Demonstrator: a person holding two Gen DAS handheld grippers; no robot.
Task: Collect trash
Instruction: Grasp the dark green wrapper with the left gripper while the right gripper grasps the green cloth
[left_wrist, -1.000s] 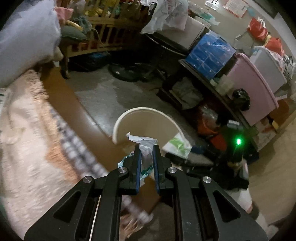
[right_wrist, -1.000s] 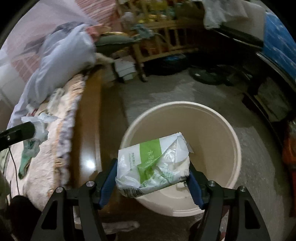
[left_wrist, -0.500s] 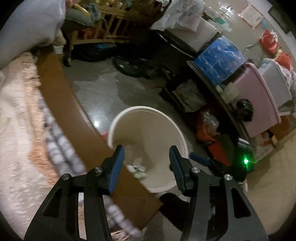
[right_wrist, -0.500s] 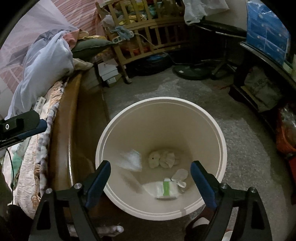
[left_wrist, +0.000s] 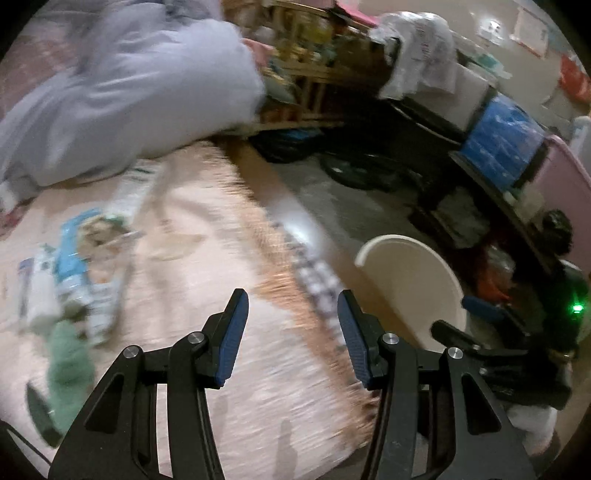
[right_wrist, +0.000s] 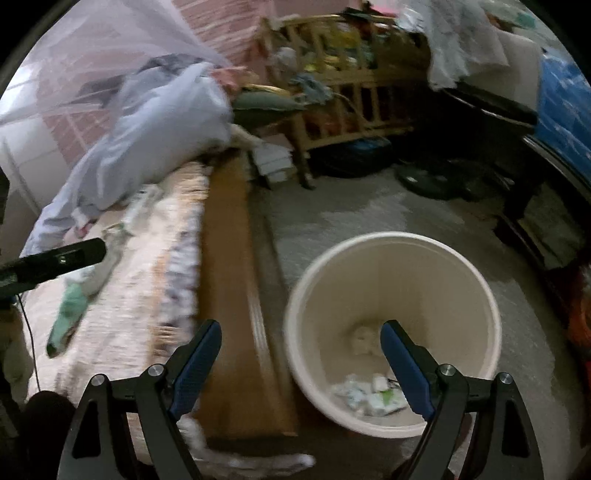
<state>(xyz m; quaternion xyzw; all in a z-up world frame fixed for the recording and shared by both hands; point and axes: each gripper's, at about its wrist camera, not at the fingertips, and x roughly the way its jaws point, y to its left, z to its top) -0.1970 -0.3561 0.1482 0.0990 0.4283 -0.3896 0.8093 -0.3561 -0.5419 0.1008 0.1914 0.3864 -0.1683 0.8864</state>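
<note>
1. Right under my L gripper (left_wrist: 292, 334): bare blanket (left_wrist: 258, 387), jaws partway apart, nothing between the pads. Pic is smeared w/ motion.
2. Under my R gripper (right_wrist: 301, 365): jaws wide, also empty. One finger hangs over the wooden bed rail (right_wrist: 236, 295), the other over the bin (right_wrist: 476, 280) mouth.
3. Just beyond R: bin stands on the floor beside the rail, w/ white-and-green wrappers (right_wrist: 369, 397) and pale wads lying in its bottom.
4. Further out from L, on the bed: remaining trash, i.e. a blue-white crumpled packet (left_wrist: 79, 266), a green scrap (left_wrist: 68, 362) near it, and a white wrapper (left_wrist: 131, 188) closer to the pale blue bedding (left_wrist: 122, 85).
5. Risks as I see them: blur makes aiming poor, so I may pinch blanket along w/ the packet & drag it. Crinkly film could slip from a shallow grip and drop on the rail or floor short of the bin. The white wrapper lies near the bedding, easy to snag cloth there.
6. Far side: cluttered shelves & wooden crib (right_wrist: 343, 96), not my concern.
</note>
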